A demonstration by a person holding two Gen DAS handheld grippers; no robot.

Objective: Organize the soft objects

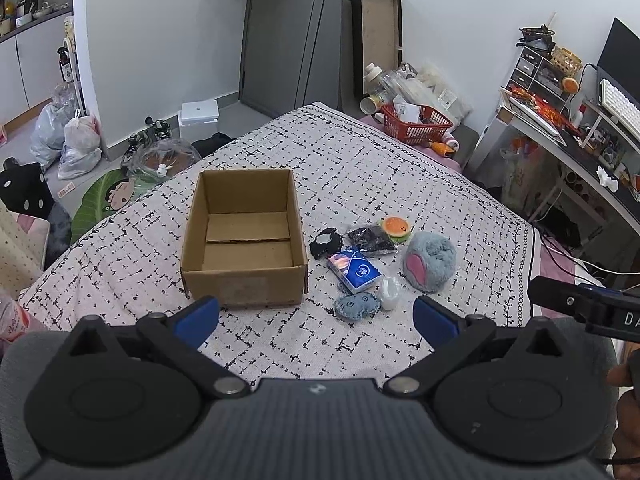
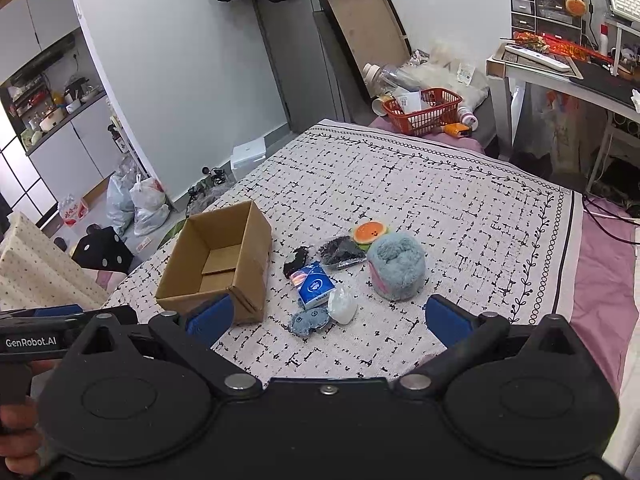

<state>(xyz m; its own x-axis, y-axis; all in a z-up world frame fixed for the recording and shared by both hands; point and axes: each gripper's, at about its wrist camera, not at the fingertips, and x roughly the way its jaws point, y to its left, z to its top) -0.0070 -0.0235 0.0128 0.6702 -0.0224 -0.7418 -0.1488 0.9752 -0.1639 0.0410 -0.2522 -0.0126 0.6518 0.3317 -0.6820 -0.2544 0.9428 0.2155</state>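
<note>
The open brown cardboard box (image 1: 244, 240) stands upright and empty on the bed (image 1: 360, 168), which is covered by a white cloth with black dashes and a vine border. The soft objects lie in a loose cluster just to the right of the box, all outside it.

Nearest the box: a small black pouch (image 1: 325, 243) and a blue tissue packet (image 1: 354, 272), the two touching. Behind the packet lies a clear bag of dark material (image 1: 371, 239), with an orange round plush with a face (image 1: 395, 226) touching its far edge. A large grey-blue fluffy plush with a pink patch (image 1: 430, 261) sits at the right end of the group. At the near edge lie a small blue denim plush (image 1: 356, 306) and a white soft lump (image 1: 389, 292), side by side and touching.

The left gripper (image 1: 316, 316) hovers over the near part of the bed, its jaws spread wide and holding nothing. The right gripper (image 2: 328, 320) hovers likewise, jaws spread wide and empty, facing the cluster. Neither touches any object.

A red plastic basket (image 1: 416, 122) rests at the far corner of the bed, well apart from the cluster.
</note>
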